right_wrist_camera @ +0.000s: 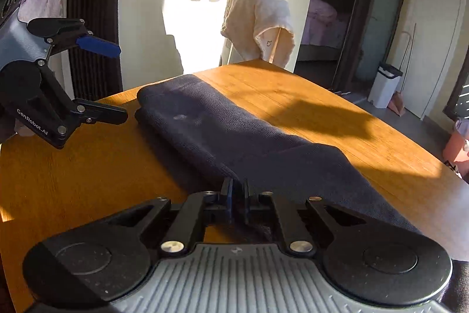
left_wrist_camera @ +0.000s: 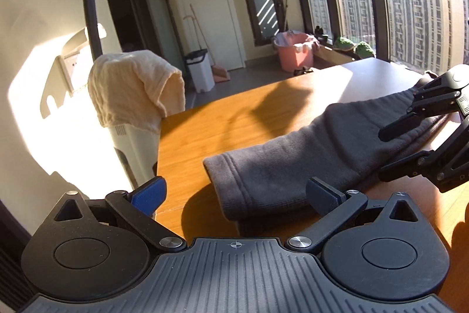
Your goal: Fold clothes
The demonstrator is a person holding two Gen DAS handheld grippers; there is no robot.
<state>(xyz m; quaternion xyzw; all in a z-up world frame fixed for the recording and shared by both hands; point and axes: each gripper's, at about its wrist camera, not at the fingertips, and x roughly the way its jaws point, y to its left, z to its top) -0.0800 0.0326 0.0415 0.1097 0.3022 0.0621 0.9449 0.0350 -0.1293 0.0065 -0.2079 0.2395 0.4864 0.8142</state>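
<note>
Lying across the wooden table [right_wrist_camera: 293,96] is a dark grey piece of clothing [right_wrist_camera: 222,137], long and narrow, and it looks folded over on itself at least once, because two layers show at its thick rounded end. In the left wrist view that end sits in the lower middle of the frame, just ahead of the left gripper [left_wrist_camera: 234,195]. This gripper has its jaws spread as wide as they go, and nothing is between them; the blue pad [left_wrist_camera: 149,194] on one finger is bare. In the right wrist view the same gripper shows at the left edge of the frame, hanging near the far end of the cloth but apart from it. The right gripper [right_wrist_camera: 236,189] is squeezed tight at the bottom middle of its own view, and the near edge of the dark cloth runs right up into its closed fingers, so it seems to be pinching the cloth there. I think the folding is partly done: the cloth is already a neat strip, but it is not yet a small tidy bundle. What looks left is to bring one end over the other and press it flat. A cream towel [left_wrist_camera: 132,84] hangs over a pale stand [left_wrist_camera: 134,148] by the far edge of the table, in the left middle of the left wrist view, and it is not folded. A pink basket [left_wrist_camera: 294,52] sits on the floor by the window.
</note>
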